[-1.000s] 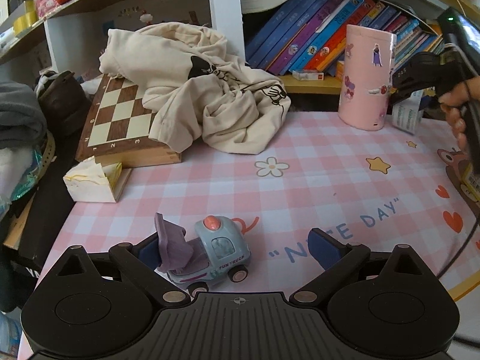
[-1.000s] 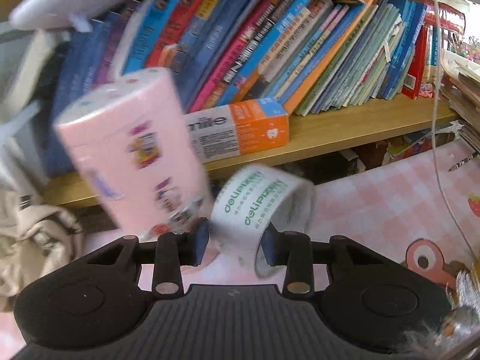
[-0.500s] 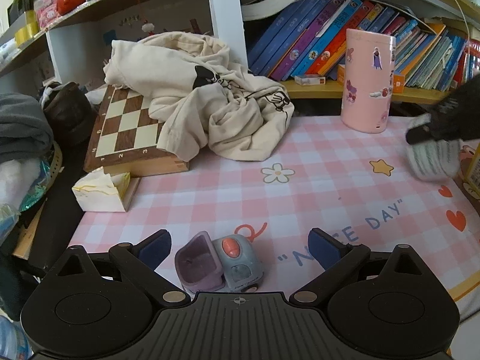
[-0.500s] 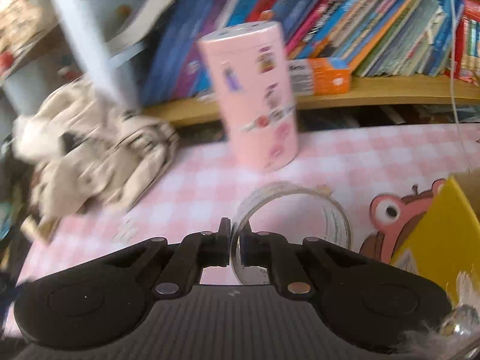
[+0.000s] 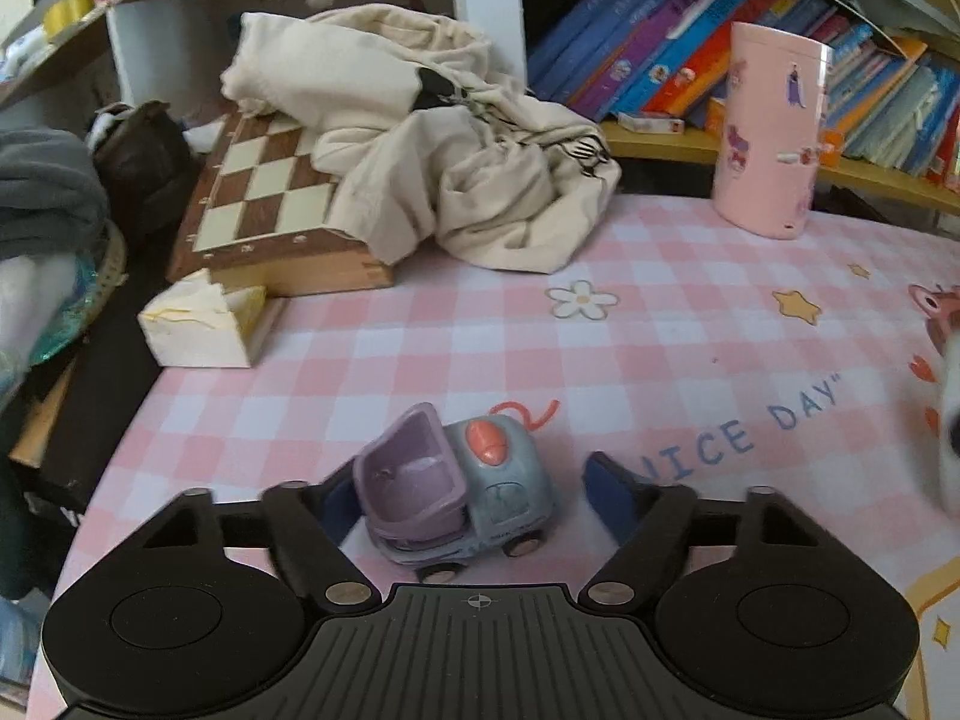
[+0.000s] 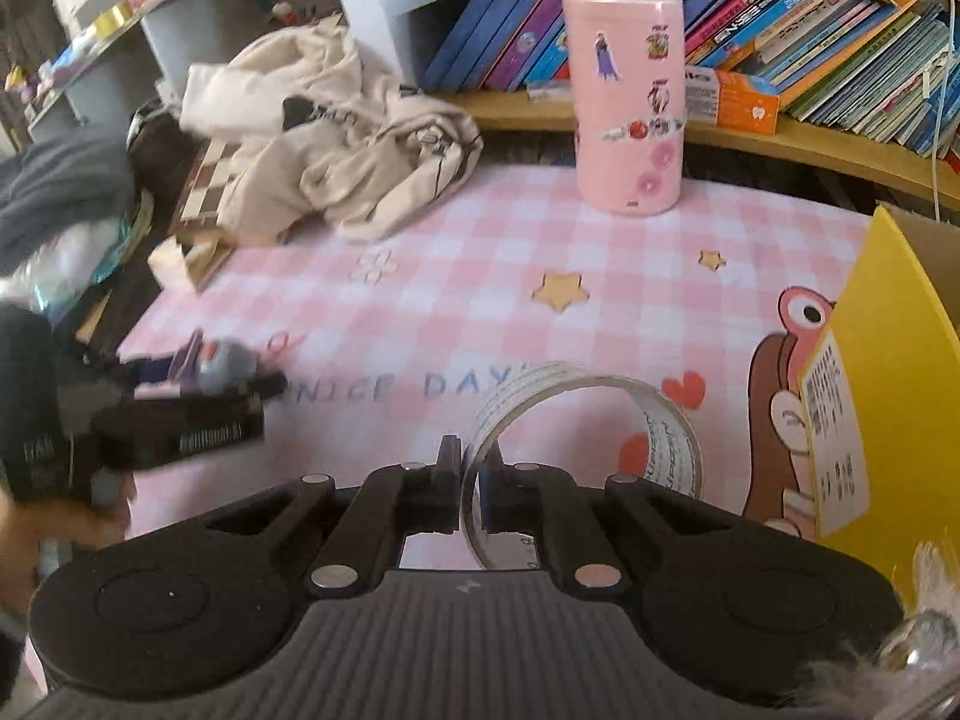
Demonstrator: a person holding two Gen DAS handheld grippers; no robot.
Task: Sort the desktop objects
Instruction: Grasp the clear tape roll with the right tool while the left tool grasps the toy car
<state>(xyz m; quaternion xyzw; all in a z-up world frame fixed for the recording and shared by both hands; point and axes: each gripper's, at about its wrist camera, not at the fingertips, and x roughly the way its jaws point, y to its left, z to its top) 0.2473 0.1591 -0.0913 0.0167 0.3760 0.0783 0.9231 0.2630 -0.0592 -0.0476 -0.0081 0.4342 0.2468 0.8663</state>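
A small grey-blue toy truck (image 5: 474,492) with a purple tipper bed stands on the pink checked desk mat (image 5: 660,324). My left gripper (image 5: 468,486) straddles it and its jaws are closing. The right pad (image 5: 606,486) is still apart from the cab, and the left pad is partly hidden behind the bed. In the right wrist view, my right gripper (image 6: 471,471) is shut on the wall of a clear tape roll (image 6: 606,420), held above the mat. That view also shows the left gripper (image 6: 180,408) and the truck (image 6: 225,360), both blurred. The tape roll (image 5: 951,420) is a white blur at the left view's right edge.
A pink stickered canister (image 6: 627,102) stands at the back before a low shelf of books (image 6: 780,18). A cream garment (image 5: 432,144) lies over a chessboard box (image 5: 264,210), with a pale wedge-shaped box (image 5: 198,324) beside it. A yellow carton (image 6: 888,396) stands at the right.
The left jaws have narrowed around the toy truck, which has turned. The right gripper pinched the tape roll's wall and carried it from the shelf, out over the mat near the yellow carton.
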